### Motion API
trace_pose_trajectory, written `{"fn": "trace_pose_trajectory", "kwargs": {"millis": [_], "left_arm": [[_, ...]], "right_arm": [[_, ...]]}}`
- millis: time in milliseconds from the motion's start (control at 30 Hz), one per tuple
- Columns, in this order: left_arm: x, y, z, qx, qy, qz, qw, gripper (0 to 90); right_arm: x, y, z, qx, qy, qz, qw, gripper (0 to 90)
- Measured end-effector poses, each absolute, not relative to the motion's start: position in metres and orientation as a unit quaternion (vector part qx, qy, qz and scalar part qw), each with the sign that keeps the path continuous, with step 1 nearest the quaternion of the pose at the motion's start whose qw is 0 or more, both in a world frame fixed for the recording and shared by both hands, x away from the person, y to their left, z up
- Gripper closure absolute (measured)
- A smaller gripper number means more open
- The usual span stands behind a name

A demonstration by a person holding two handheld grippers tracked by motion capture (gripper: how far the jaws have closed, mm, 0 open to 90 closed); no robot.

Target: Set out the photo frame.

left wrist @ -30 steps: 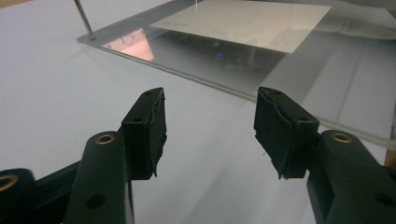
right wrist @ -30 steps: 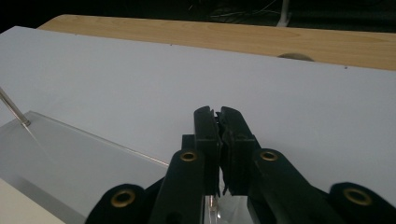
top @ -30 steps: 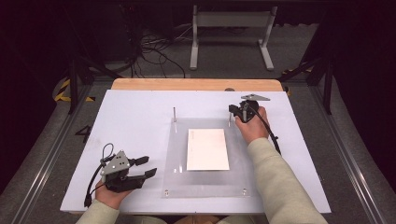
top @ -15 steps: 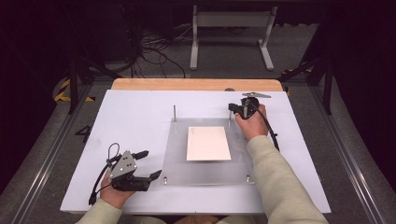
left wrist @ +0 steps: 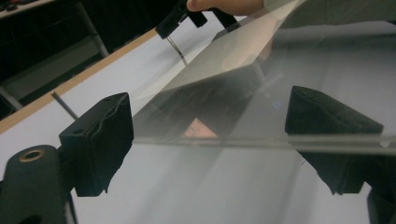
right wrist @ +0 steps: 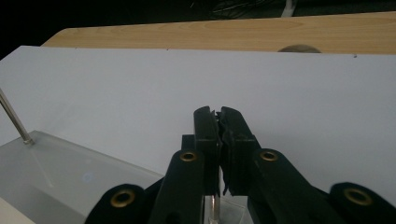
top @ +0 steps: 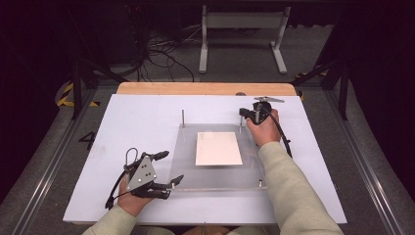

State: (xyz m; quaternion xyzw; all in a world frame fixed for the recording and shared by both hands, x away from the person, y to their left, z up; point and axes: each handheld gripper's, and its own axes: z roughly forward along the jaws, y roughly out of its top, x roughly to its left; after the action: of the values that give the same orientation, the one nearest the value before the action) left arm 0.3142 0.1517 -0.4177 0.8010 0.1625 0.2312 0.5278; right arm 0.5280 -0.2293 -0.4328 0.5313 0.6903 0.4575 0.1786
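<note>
Flat on the white table [top: 137,127] lies the clear plate [top: 215,174], a roughly square sheet near the table's middle, its edges running square with the table's sides. A pale card [top: 218,148] rests at its centre, long axis pointing away from the person. Thin metal pins stand upright at the plate's corners: the far-left pin [top: 183,118] is bare, and the far-right pin [top: 240,123] is the one being worked.

The right gripper [top: 249,114] comes in over the far-right corner, forearm stretched along the plate's right edge, hand curled on top and the jaws pointing away from the person and down. In the right gripper view its jaws are pressed together around the pin [right wrist: 213,210], whose shaft shows just below them, so the right gripper [right wrist: 219,140] is clamped on that pin.

The left gripper [top: 169,169] sits at the plate's near-left corner, hand low by the table's near edge, jaws pointing right across the table towards the plate. Its jaws have just been opening and now stand wide. In the left gripper view the plate's edge [left wrist: 261,140] passes between them, one jaw to each side, and neither pad [left wrist: 105,140] presses on it.
</note>
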Motion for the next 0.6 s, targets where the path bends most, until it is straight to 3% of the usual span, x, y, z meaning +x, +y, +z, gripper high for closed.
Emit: {"fn": "trace_pose_trajectory", "kwargs": {"millis": [100, 300, 600], "left_arm": [[0.3143, 0.1469, -0.4161, 0.8, 0.154, 0.233, 0.532, 19.5], [0.3154, 0.1438, -0.4144, 0.803, 0.146, 0.218, 0.535, 42.5], [0.3176, 0.143, -0.4128, 0.803, 0.161, 0.22, 0.53, 47.5]], "right_arm": [[0.5276, -0.2297, -0.4327, 0.533, 0.69, 0.458, 0.176, 85.6], [0.5277, -0.23, -0.4332, 0.534, 0.687, 0.46, 0.175, 85.5], [0.5265, -0.2301, -0.4317, 0.535, 0.688, 0.459, 0.172, 85.2]]}}
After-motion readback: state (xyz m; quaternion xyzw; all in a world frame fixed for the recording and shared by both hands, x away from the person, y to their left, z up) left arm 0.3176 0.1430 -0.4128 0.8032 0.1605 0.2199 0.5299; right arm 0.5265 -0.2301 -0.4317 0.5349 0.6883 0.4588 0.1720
